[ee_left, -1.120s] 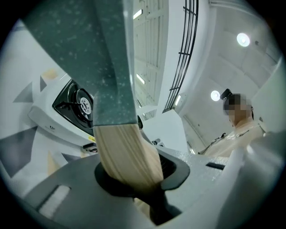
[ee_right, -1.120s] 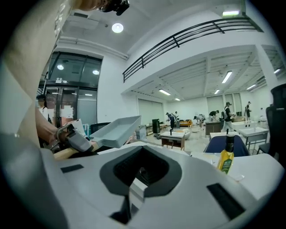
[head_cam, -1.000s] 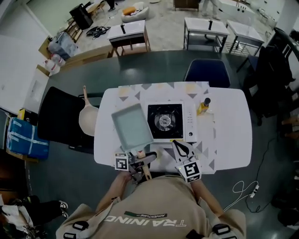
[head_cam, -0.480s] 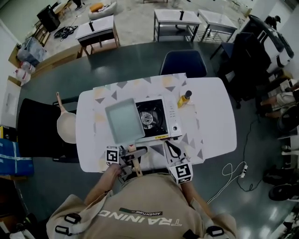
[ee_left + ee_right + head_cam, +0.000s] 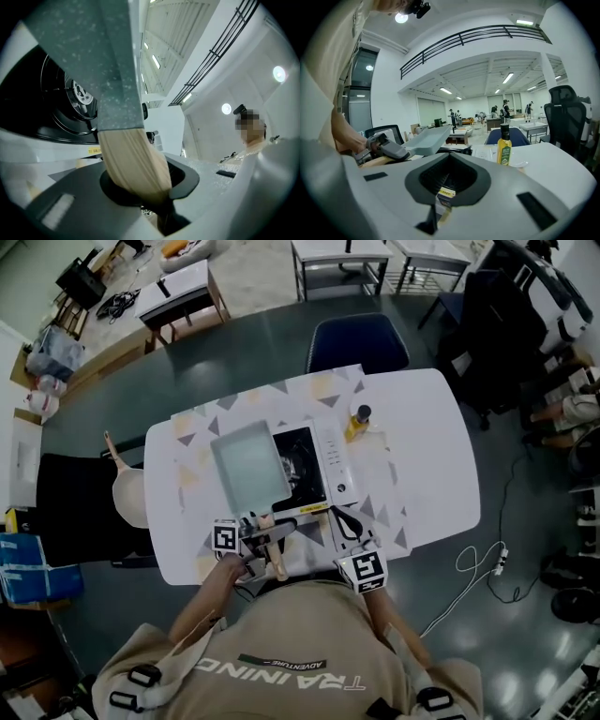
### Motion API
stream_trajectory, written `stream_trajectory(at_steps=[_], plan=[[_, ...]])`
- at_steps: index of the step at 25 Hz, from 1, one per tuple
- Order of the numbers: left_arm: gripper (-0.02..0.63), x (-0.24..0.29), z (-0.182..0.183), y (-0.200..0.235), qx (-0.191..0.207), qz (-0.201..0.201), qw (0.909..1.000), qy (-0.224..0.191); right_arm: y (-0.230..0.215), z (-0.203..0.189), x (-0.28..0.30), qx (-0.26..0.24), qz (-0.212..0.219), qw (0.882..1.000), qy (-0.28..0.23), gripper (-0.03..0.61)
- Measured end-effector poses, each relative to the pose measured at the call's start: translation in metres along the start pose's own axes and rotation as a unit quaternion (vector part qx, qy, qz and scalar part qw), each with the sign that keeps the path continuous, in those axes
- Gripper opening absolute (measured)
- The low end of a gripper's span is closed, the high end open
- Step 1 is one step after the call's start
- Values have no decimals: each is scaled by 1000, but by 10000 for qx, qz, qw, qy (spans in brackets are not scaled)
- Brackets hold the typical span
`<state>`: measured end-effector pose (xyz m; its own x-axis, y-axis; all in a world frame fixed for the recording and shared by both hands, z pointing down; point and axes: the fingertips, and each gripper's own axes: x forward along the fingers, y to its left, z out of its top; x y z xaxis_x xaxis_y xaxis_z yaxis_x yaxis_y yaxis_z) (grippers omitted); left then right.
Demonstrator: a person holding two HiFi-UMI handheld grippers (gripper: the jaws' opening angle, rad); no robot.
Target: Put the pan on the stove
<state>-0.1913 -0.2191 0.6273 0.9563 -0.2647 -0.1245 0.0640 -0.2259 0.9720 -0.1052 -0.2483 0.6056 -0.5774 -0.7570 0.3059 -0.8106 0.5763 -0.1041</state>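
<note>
Two sets of fingers logged.

Left gripper [image 5: 140,185]: fingers [image 5: 61,201] pinched tight on the wooden handle [image 5: 131,157] of the pan [image 5: 246,465], with the handle seated in the notch between them. Just beyond those fingers, the speckled grey underside of the pan, tilted and held up off the tabletop [image 5: 422,456]. Below and ahead of it, the black top and burner of the stove [image 5: 75,93].

Right gripper [image 5: 447,190]: fingers [image 5: 525,197] pressed together, nothing held. Parked to the right of the left fingers, at the stove's near edge. Further out beyond the right fingers, a yellow oil bottle [image 5: 504,145] upright on the tabletop past the stove. Well off to the left of the left fingers, a round pale pan [image 5: 127,493] on a black chair [image 5: 66,512].

Progress, judged:
- Done: grasp and lift. Carry partly done.
- In the head view, pan over the stove's left portion only, burner exposed to the right of the pan's rim.
- Left to do: shift right until centred over the burner, level, lower, release.

Against 0.5 s ago: same grip, same placing of both grippers, pan's right rim perhaps a shade nearer the burner.
Against 1.0 s ago: somewhat more overlap with the stove.
Head camera itself shifted between frames, so small differences not trusted.
</note>
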Motion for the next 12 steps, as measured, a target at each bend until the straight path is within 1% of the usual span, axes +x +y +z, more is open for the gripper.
stream_trajectory(at_steps=[2,4,8,12], plan=[[87,5,-2,7,-131,67,9999,17,-2,4,5,-23,127,9999,-17,5],[87,11,-3,14,-154,185,9996,117,-7,4,7,-59,243,9997,-10,5],[87,19,-14,25,-234,376,9982,412,-18,-2,2,-38,305,9995,70,5],[87,22,-16,33,-262,443,9974,512,-27,0,2,-75,348,9993,106,5]])
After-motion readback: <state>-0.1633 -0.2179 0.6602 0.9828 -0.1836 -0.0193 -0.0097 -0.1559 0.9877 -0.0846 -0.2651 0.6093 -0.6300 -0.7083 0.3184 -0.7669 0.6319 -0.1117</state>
